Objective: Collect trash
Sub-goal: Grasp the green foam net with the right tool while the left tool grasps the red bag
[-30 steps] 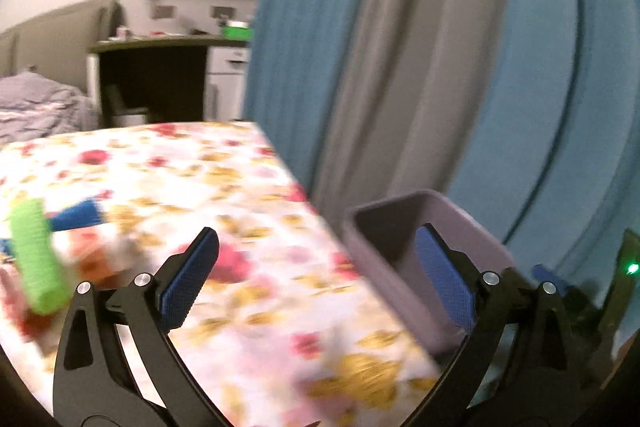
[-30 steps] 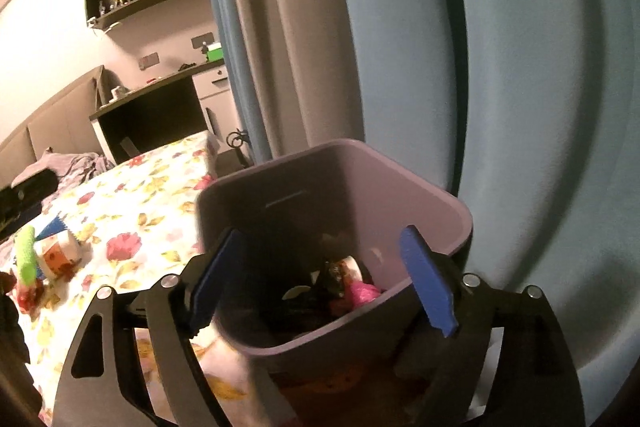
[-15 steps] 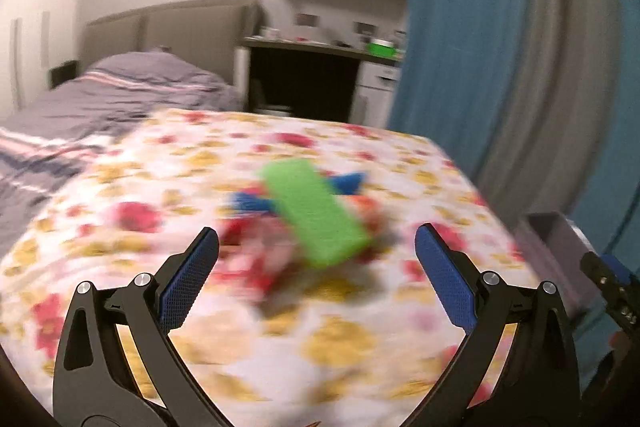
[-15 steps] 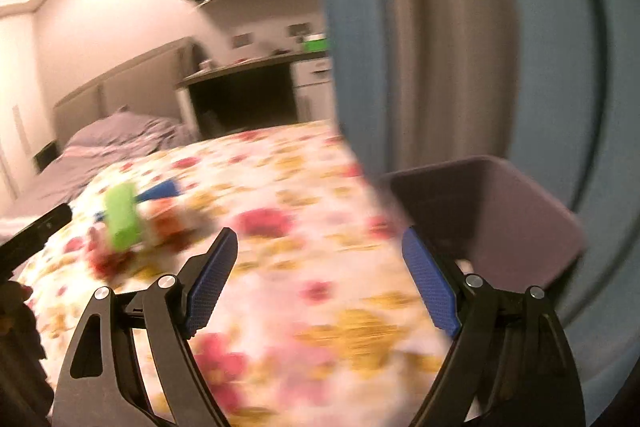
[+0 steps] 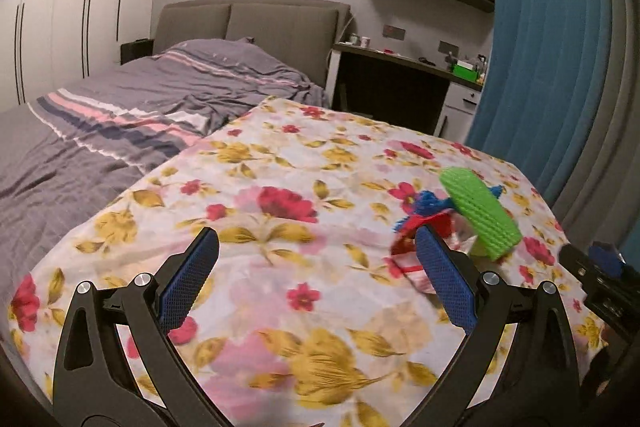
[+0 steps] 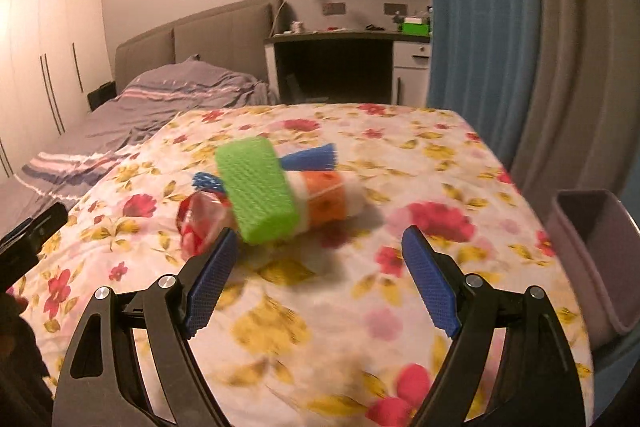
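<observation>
Both claws released, nothing btwn pads. Trash pile w/ green foam net [image 6: 258,189] sits just ahead-left of right claw [image 6: 320,283], ahead-right of left claw [image 5: 316,283]; bin [image 6: 592,259] far right.

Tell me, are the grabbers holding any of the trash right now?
No. The left gripper and right gripper are both open and empty; the trash pile lies untouched on the floral cloth.

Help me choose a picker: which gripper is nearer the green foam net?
Right, probably. The right gripper is just short of the green foam net, its left finger almost under it. The left gripper aims past its left side.
</observation>
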`<act>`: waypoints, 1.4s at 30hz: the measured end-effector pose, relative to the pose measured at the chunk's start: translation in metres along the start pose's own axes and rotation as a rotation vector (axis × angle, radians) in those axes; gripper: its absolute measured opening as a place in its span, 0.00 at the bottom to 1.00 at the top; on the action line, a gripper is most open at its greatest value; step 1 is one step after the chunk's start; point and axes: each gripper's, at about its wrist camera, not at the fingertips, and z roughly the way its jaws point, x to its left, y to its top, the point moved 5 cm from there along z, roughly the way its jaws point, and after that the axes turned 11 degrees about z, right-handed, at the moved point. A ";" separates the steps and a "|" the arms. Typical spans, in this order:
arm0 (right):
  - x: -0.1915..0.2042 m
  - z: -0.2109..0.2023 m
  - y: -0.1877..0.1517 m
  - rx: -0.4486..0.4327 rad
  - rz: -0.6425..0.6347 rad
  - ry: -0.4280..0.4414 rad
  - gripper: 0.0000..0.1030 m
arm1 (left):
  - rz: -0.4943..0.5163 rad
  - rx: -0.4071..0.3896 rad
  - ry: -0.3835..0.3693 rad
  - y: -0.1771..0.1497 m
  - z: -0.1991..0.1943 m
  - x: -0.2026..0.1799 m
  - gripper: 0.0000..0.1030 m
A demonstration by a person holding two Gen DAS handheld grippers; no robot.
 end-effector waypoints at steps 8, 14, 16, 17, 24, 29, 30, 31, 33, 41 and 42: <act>0.024 0.044 0.004 0.041 -0.014 0.002 0.75 | -0.001 0.005 -0.025 -0.004 0.007 0.008 0.94; 0.029 0.067 0.000 0.098 -0.013 0.024 0.53 | 0.004 0.015 -0.048 -0.007 0.016 0.004 0.94; 0.030 0.070 -0.004 0.117 -0.013 0.037 0.33 | 0.014 0.020 -0.057 -0.008 0.019 0.000 0.94; 0.030 0.071 -0.005 0.124 -0.015 0.042 0.29 | 0.020 0.021 -0.063 -0.008 0.021 -0.004 0.94; 0.024 0.050 -0.007 0.081 0.000 0.067 0.14 | 0.057 0.025 -0.153 -0.008 0.026 -0.033 0.94; 0.009 0.021 0.001 0.009 0.035 0.054 0.14 | 0.084 0.050 -0.230 -0.007 0.038 -0.062 0.94; 0.006 0.017 0.002 0.001 0.043 0.055 0.14 | 0.095 0.057 -0.242 -0.007 0.041 -0.069 0.94; 0.002 0.011 0.002 -0.009 0.051 0.053 0.14 | 0.103 0.060 -0.255 -0.006 0.044 -0.074 0.94; -0.007 0.001 0.002 -0.024 0.064 0.046 0.14 | 0.123 0.077 -0.281 -0.005 0.053 -0.088 0.94; -0.033 -0.020 -0.006 -0.034 0.118 0.043 0.14 | 0.149 0.172 -0.340 -0.009 0.096 -0.113 0.73; -0.035 -0.021 -0.008 -0.034 0.121 0.042 0.14 | 0.135 0.175 -0.351 -0.009 0.097 -0.113 0.71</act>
